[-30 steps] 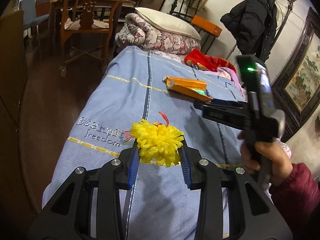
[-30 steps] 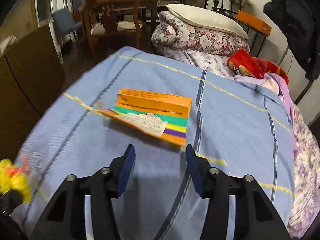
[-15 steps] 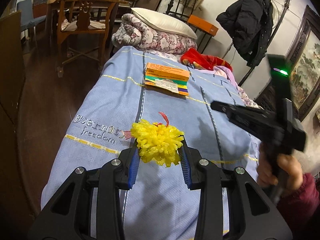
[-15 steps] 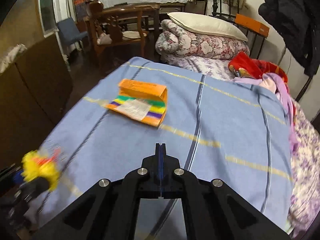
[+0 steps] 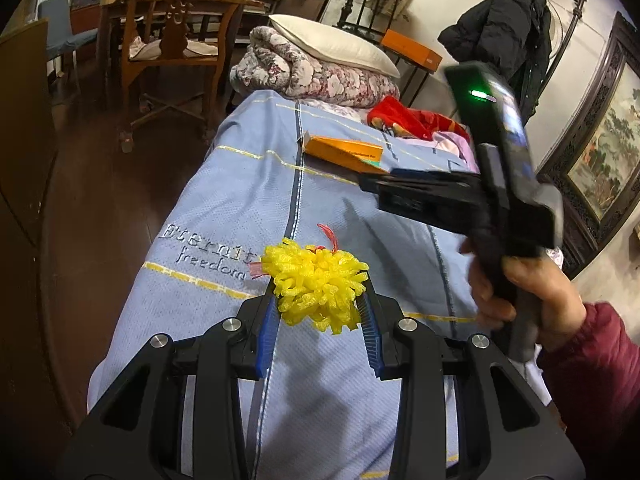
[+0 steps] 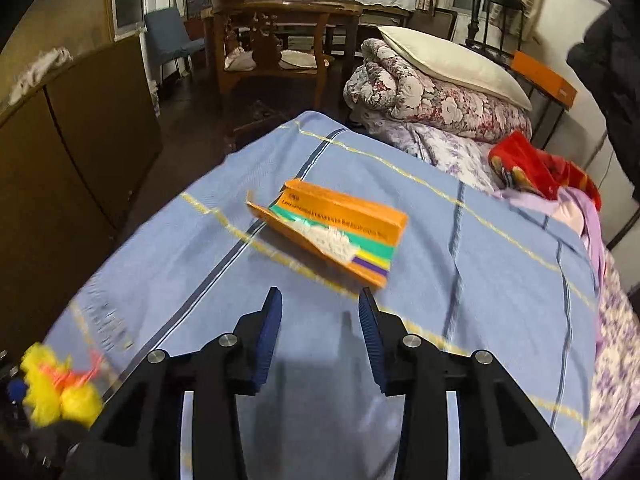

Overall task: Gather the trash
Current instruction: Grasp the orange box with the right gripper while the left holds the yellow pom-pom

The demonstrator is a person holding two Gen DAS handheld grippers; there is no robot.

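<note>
My left gripper [image 5: 319, 307] is shut on a crumpled yellow foam net [image 5: 316, 282] with a red strip, held over the blue bedspread [image 5: 224, 216]. The same yellow net [image 6: 60, 390] shows at the lower left of the right wrist view. An orange carton with green, yellow and purple stripes [image 6: 336, 228] lies open on the bedspread. My right gripper [image 6: 319, 308] hovers just short of the carton's near edge; its jaws are opening and nothing is between them. From the left wrist view, the right gripper [image 5: 374, 180] reaches toward the orange carton [image 5: 344, 153], held by a hand [image 5: 532, 296].
A rolled floral quilt [image 6: 432, 100] with a white pillow [image 6: 448, 60] lies at the bed's far end, beside red cloth [image 6: 536, 168]. A wooden chair [image 5: 172, 48] stands on the dark floor left of the bed. A brown cabinet [image 6: 80, 128] flanks the left side.
The right gripper shut fully half a second ago while drawn back, and has now opened again and come closer to the orange carton. The left gripper kept still with the yellow net.
</note>
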